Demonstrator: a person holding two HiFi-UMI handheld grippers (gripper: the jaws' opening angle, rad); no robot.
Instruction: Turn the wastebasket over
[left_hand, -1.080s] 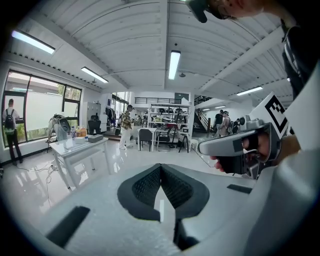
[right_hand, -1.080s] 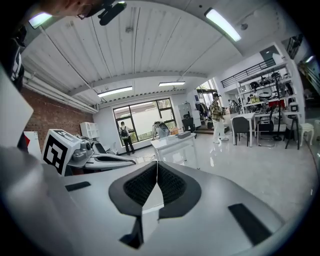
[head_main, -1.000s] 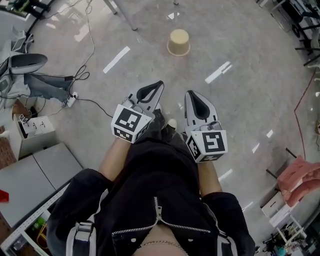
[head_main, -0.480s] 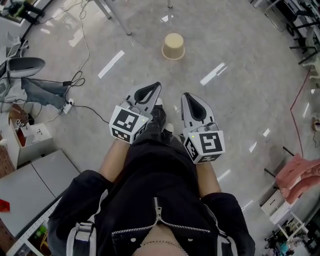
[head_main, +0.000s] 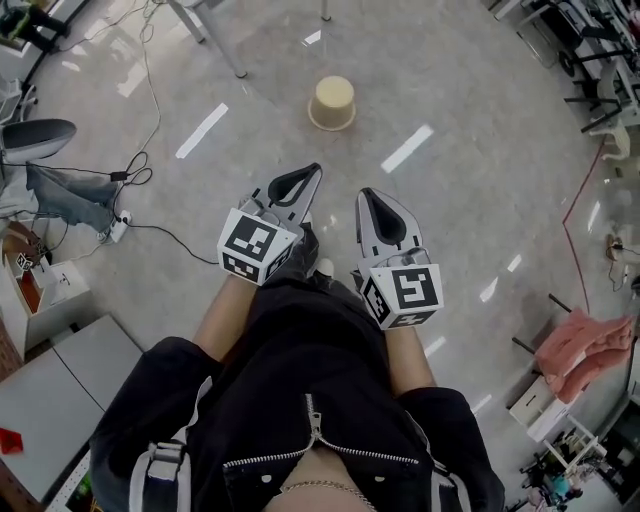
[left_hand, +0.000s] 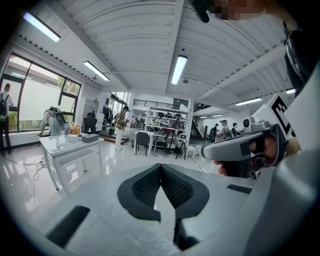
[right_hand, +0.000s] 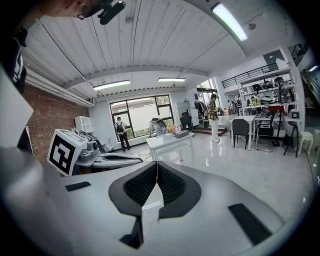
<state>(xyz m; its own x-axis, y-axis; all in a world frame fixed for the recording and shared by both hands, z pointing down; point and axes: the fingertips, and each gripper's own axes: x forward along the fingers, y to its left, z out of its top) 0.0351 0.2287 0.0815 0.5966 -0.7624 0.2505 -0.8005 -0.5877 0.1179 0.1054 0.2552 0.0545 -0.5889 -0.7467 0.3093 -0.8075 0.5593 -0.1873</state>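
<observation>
Head view: wastebasket (head_main: 332, 103) on floor (head_main: 470, 215)

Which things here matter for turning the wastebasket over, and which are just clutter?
For the job:
- wastebasket, on the floor ahead
- left gripper, shut, empty
- right gripper, shut, empty

Lying about:
- floor cables
- grey garment
- pink cloth

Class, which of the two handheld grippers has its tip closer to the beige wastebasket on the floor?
The left gripper: its shut tip reaches further towards the round beige wastebasket than the right gripper, which sits slightly further back.
</observation>
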